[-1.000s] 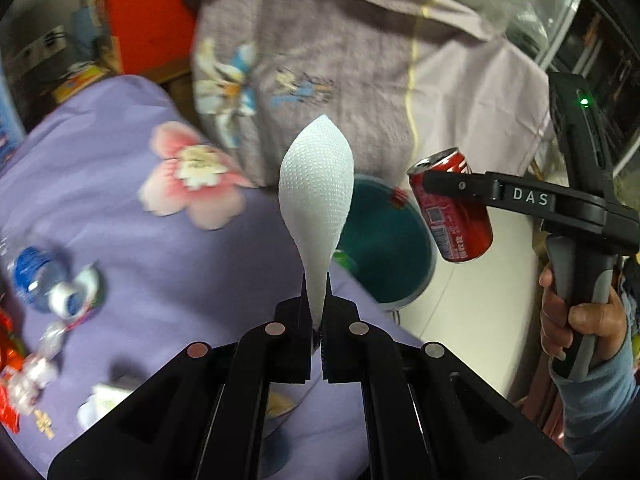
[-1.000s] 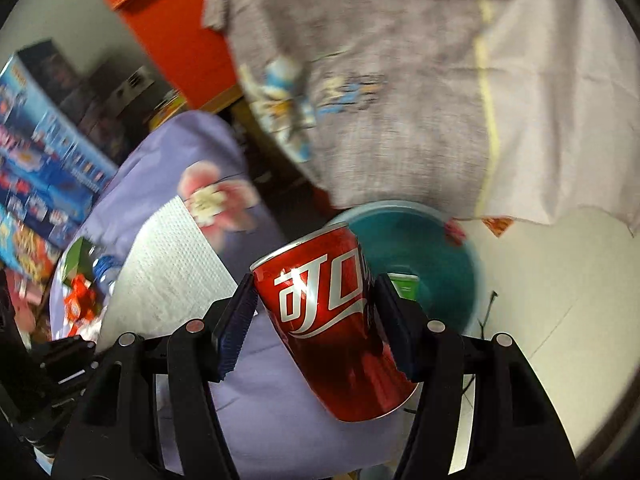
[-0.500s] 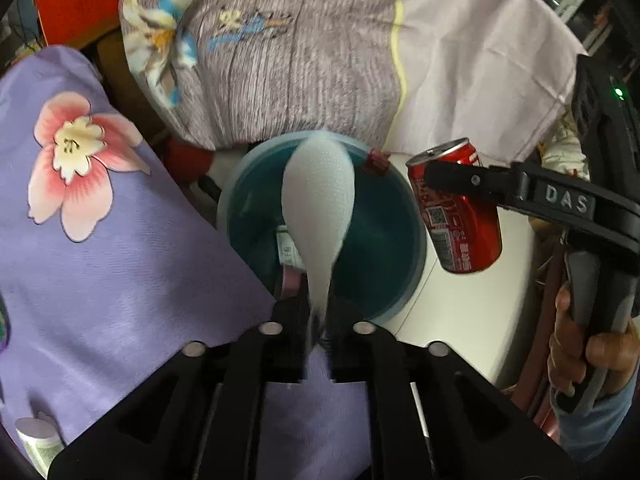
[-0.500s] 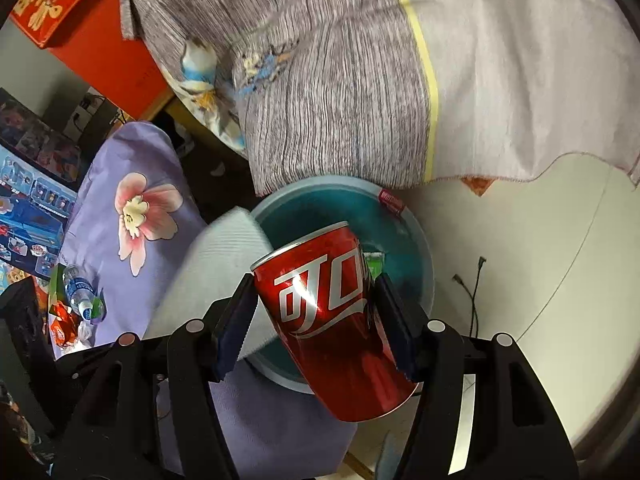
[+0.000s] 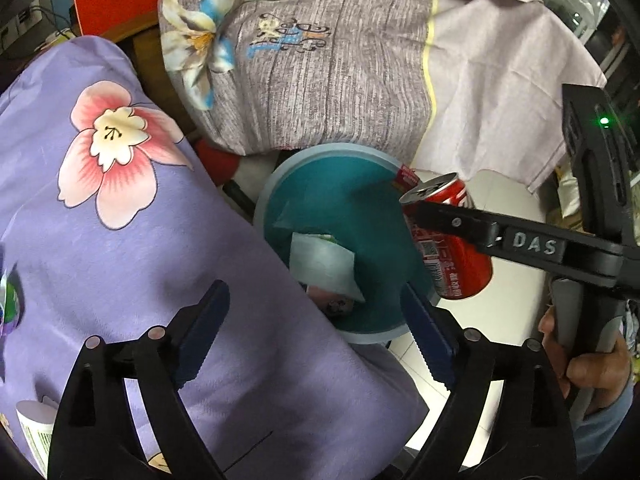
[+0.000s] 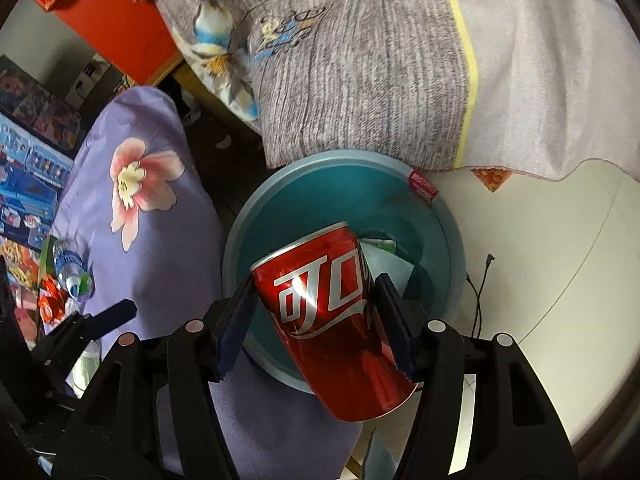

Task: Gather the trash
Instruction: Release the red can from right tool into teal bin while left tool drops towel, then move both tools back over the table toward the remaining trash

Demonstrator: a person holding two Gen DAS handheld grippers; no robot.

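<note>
A teal trash bin (image 5: 308,168) stands on the floor beside the purple flowered bedspread (image 5: 100,240). A white paper towel (image 5: 320,266) lies inside it on other trash. My left gripper (image 5: 316,328) is open and empty above the bin's near edge. My right gripper (image 6: 316,312) is shut on a red cola can (image 6: 332,312), held tilted over the bin (image 6: 452,240). The can (image 5: 448,252) and right gripper also show in the left wrist view at the bin's right rim.
A grey flowered sheet (image 5: 320,60) hangs behind the bin. A plastic bottle (image 6: 70,266) and red wrappers (image 6: 50,304) lie on the bedspread at left. A white tube (image 5: 34,436) lies near my left gripper. A black cable (image 6: 478,284) lies on the pale floor.
My left gripper opened and let go of the paper towel, which dropped into the bin. Both grippers moved closer over the bin; the can stays held.
</note>
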